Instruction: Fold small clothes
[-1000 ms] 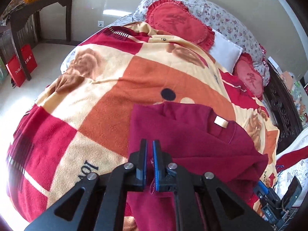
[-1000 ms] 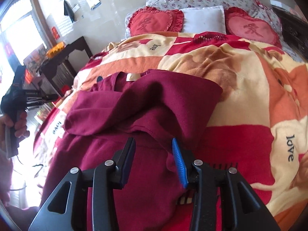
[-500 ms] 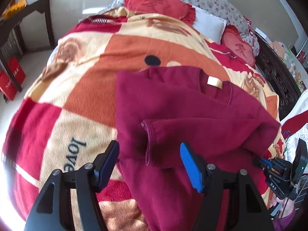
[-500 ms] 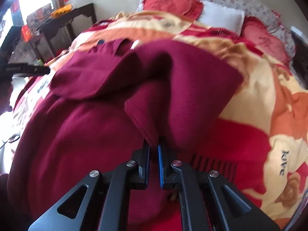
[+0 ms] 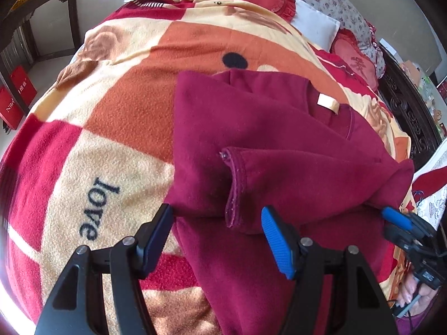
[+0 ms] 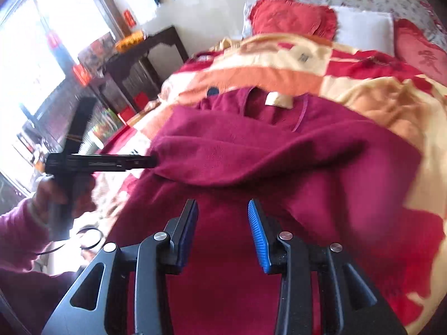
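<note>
In the left wrist view, the left gripper is hovering with its fingers spread apart and released, gripping nothing. The maroon sweater is lying on the patterned blanket of the bed, just ahead of the fingers. A folded-over sleeve cuff is resting on the sweater's body, ahead of and between the two fingers, apart from both pads. The beige neck label is showing farther ahead, toward the pillows. Far off to the right of the fingers, the right gripper's blue tip is poking in at the sweater's edge.

In the right wrist view, the right gripper is over the sweater with its fingers opening; only flat cloth is showing beyond the gap, and the pads are not pinching it. A folded sleeve is lying across just ahead of the fingers. To the left of them, the left gripper is sitting in a hand at the sweater's edge.
</note>
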Motion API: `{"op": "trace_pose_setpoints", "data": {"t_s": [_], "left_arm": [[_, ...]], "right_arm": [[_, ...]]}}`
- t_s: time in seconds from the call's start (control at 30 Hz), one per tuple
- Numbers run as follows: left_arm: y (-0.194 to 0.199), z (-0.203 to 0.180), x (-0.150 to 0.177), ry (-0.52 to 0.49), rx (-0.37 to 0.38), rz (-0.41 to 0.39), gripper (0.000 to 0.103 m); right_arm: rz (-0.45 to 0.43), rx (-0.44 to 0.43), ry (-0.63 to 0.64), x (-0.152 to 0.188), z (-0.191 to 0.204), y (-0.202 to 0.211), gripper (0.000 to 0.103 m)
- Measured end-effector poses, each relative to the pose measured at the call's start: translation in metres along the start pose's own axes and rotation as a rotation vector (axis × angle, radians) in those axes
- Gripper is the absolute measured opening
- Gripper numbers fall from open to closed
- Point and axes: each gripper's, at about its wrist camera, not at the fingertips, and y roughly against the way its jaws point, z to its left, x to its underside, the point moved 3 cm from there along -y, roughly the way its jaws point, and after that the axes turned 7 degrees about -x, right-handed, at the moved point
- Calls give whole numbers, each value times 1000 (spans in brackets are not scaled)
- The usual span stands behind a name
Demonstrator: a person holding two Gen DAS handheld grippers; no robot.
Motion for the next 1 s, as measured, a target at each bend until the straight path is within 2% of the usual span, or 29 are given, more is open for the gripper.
{"op": "trace_pose_setpoints", "data": {"t_s": [0.07, 0.17, 0.2, 0.23, 0.33, 0.37, 0.43, 0.57, 0.77, 0.83, 0.9, 0.97, 1.0], "left_arm": [[1, 2, -3, 9, 9, -1, 69], [10, 8, -13, 32, 15, -27, 69], [13, 11, -17, 43, 21, -38, 69], [16, 12, -20, 54, 26, -47, 69], [24, 20, -31, 80, 26, -81, 73], [26, 22, -33, 85, 26, -88, 75], [27, 24, -36, 91, 38, -93, 77], [24, 20, -43, 69, 40, -118, 82], [2, 0, -62, 72, 46, -135, 81], [-5, -13, -67, 48, 50, -133, 68], [-16, -30, -72, -15, 31, -115, 38], [-26, -41, -76, -67, -58, -100, 23], [-23, -42, -78, -65, -65, -114, 13]], "right_arm": [[35, -23, -37, -8, -5, -23, 20], [147, -92, -124, -27, -23, -64, 20], [146, -104, -148, -39, -27, -72, 20], [105, -130, -172, -54, -29, -74, 20], [-124, -245, -304, -101, -43, -63, 23], [-178, -241, -334, -111, -49, -60, 27], [-195, -164, -372, -119, -60, -59, 27], [-148, -170, -348, -97, -56, -46, 27], [-82, -64, -215, -16, -40, -2, 27], [-88, -22, -209, 9, -43, 18, 27], [-100, 19, -210, 28, -45, 34, 27], [-125, 87, -206, 40, -50, 51, 27], [-135, 128, -197, 45, -52, 59, 27]]}}
